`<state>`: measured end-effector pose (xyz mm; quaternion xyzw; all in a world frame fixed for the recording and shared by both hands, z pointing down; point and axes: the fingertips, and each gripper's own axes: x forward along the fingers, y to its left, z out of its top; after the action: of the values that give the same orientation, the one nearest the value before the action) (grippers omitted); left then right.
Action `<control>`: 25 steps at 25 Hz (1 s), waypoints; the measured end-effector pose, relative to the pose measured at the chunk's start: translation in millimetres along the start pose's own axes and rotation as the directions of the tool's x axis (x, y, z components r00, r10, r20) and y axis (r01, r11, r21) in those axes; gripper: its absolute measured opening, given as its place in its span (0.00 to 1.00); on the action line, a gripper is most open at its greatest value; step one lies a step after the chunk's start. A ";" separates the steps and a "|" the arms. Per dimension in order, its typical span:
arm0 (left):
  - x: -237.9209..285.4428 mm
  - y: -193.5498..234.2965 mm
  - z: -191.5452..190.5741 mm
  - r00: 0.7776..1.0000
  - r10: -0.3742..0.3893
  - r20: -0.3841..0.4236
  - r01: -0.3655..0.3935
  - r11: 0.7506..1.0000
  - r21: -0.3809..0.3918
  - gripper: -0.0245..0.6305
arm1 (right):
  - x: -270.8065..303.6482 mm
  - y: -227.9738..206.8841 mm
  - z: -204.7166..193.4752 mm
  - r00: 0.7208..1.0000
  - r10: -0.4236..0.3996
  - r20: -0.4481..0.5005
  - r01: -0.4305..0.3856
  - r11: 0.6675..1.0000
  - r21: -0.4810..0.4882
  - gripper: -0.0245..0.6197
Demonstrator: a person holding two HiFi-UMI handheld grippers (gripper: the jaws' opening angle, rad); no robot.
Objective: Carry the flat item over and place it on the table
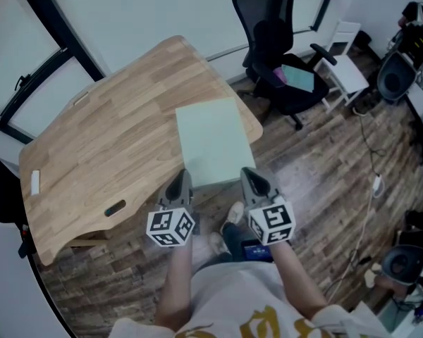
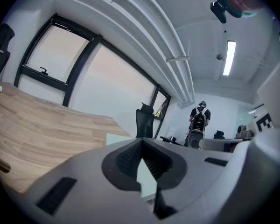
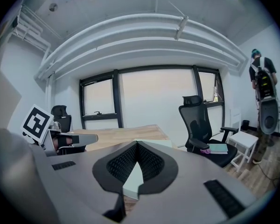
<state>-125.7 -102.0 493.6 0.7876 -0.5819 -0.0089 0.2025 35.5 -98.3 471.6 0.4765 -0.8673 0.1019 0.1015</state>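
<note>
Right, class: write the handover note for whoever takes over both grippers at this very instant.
Left gripper: shut on the near edge of the pale green board.
Right gripper: shut on that same edge.
Board: far part over the wooden table corner, near part sticking out past the table edge; can't tell whether it touches the top.
Done: board is at the table.
Left: probably move it fully on, lay it flat, release both.
</note>
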 end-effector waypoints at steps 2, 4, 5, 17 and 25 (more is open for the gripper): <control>-1.9 -1.5 3.6 1.000 -0.008 0.003 0.008 1.000 0.004 0.04 | -0.8 2.3 3.4 1.000 -0.006 0.008 0.006 1.000 -0.008 0.04; -3.4 -3.3 8.1 1.000 -0.017 0.009 0.017 1.000 0.012 0.04 | -2.4 4.2 5.9 1.000 -0.011 0.016 0.012 1.000 -0.014 0.04; -3.6 -4.3 10.9 1.000 -0.022 0.013 0.022 1.000 0.018 0.04 | -2.9 4.9 6.3 1.000 -0.014 0.019 0.014 1.000 -0.016 0.04; -2.4 -13.6 29.1 0.997 -0.074 0.019 0.072 0.995 0.067 0.04 | -5.8 2.3 15.8 0.995 -0.065 0.076 0.069 0.997 -0.047 0.04; -0.1 -17.5 38.2 0.995 -0.088 0.036 0.086 0.994 0.073 0.04 | -9.9 7.0 20.6 0.997 -0.063 0.034 0.064 0.997 -0.038 0.03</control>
<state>-119.3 -109.5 452.8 0.8186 -0.5508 -0.0123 0.1623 33.1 -92.3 448.6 0.5035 -0.8550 0.0738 0.0998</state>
